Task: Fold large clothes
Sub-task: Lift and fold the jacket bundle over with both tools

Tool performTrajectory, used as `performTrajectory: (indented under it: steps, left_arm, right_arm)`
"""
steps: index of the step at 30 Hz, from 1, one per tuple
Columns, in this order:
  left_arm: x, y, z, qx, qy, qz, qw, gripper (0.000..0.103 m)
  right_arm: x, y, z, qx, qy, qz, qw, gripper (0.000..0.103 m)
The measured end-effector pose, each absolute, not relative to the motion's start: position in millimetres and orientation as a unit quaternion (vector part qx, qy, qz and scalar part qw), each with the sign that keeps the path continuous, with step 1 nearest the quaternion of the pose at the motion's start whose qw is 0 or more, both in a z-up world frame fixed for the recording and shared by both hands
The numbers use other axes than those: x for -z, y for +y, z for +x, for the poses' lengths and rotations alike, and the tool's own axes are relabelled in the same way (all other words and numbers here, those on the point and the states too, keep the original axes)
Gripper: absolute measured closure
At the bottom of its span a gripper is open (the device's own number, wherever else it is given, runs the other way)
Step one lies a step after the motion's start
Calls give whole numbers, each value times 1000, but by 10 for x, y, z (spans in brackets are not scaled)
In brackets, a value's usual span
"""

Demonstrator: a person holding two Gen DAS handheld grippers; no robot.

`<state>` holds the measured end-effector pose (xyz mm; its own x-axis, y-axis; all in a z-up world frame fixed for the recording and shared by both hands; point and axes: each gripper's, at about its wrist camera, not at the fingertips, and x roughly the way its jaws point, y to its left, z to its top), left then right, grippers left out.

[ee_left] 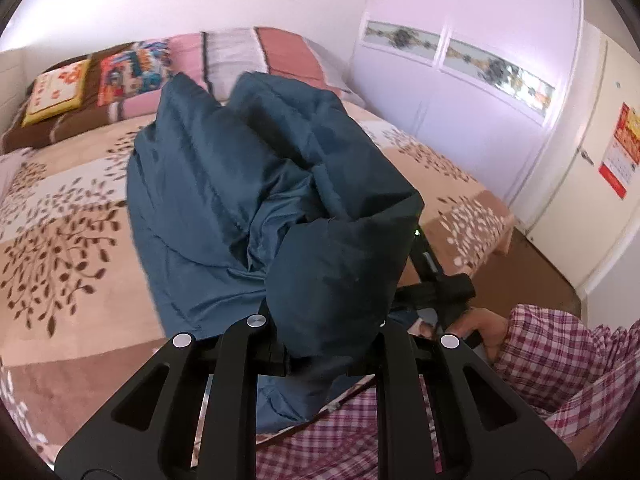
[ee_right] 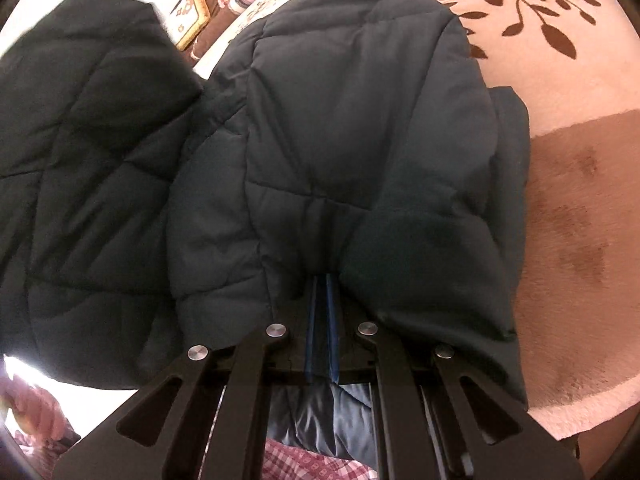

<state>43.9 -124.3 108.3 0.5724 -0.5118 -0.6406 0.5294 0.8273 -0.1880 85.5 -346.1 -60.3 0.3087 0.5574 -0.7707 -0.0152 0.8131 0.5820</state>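
Item one: a dark blue quilted jacket (ee_left: 256,184), bunched and lifted in both claws over the bed (ee_left: 72,248). In the left wrist view I see its smooth lining turned outward, with the far part sagging onto the leaf-patterned blanket (ee_left: 60,208).

Item two: my left claw (ee_left: 328,340). A padded fold of the jacket covers the fingertips, so I cannot tell from this view whether they pinch it or merely sit under it.

Item three: my right claw (ee_right: 322,312). Its fingers are pressed together on a bunched edge of the jacket (ee_right: 352,128), the blue finger pads (ee_right: 332,320) lying close side by side with quilted cloth pouring over them. A second padded part of the jacket hangs to the left in this view.

Item four: surroundings. Pillows (ee_left: 240,56) and patterned cushions (ee_left: 56,92) lie at the far end of the bed. A white wardrobe (ee_left: 472,60) with a floral band stands far right, a door (ee_left: 592,152) bearing a red calendar (ee_left: 620,148) beside it. The person's checked sleeve (ee_left: 560,360) shows near right, the hand (ee_left: 480,328) gripping the other tool's handle.
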Motion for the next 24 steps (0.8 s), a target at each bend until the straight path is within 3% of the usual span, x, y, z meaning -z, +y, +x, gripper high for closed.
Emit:
performTrajectory:
  steps: [13, 24]
  left_arm:
    - [-602, -2197, 576, 338, 406, 82, 845, 84]
    - [-342, -2329, 576, 331, 418, 87, 842, 81]
  right_arm:
    - [813, -3882, 820, -218, 553, 300, 746, 96]
    - [1096, -4316, 921, -242, 547, 369, 711, 101]
